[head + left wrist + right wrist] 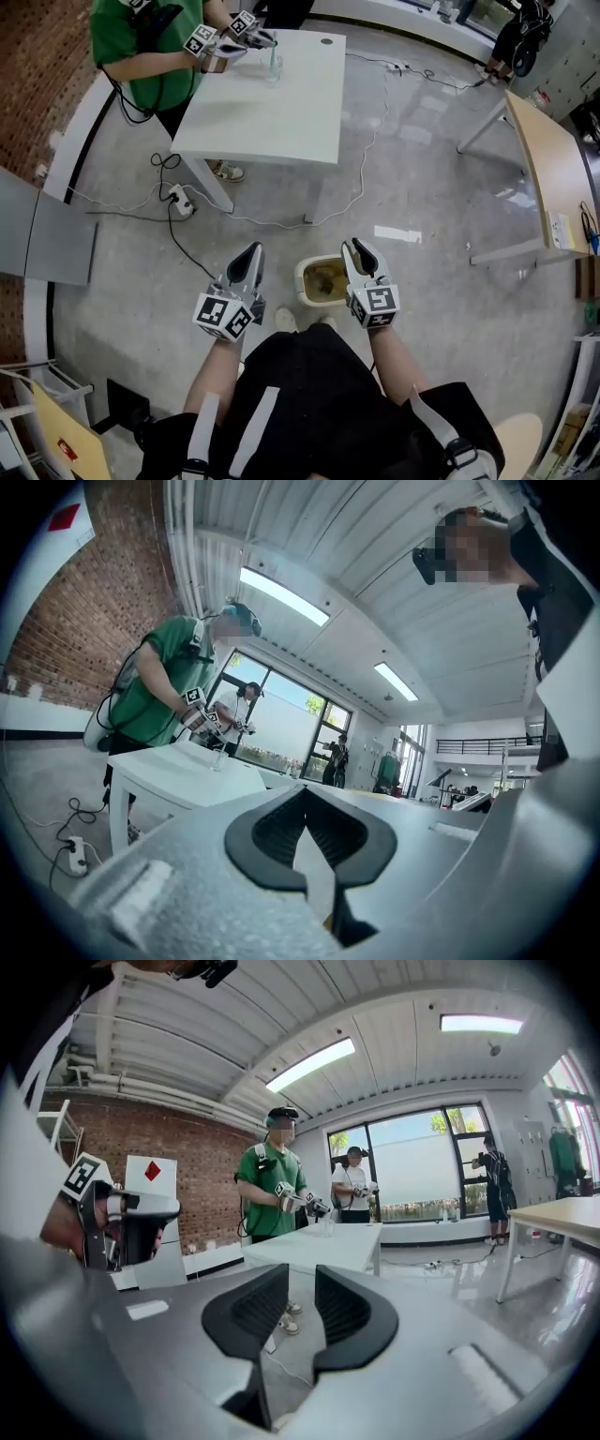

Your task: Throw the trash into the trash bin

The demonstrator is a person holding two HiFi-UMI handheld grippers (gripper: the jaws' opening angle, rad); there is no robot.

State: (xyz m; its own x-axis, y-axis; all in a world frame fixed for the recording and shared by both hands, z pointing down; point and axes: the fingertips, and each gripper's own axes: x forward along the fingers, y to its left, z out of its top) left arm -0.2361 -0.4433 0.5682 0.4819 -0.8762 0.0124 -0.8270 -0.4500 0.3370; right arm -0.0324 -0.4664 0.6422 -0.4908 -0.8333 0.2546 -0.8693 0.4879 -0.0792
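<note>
A small cream trash bin (301, 280) stands on the grey floor just ahead of my feet, with yellow-brown trash (325, 278) lying inside it. Both grippers hang raised in the air, one on either side of the bin and well above it. My left gripper (253, 251) (302, 794) has its pads meeting at the tips, with nothing between them. My right gripper (357, 249) (300, 1276) shows a narrow gap between its ribbed pads, and only floor shows through it. Neither gripper view shows the bin.
A white table (272, 112) stands ahead, where a person in a green shirt (150, 42) works with grippers near a glass (274, 67). A power strip (182, 201) and cables lie on the floor. A wooden table (548, 173) is at the right.
</note>
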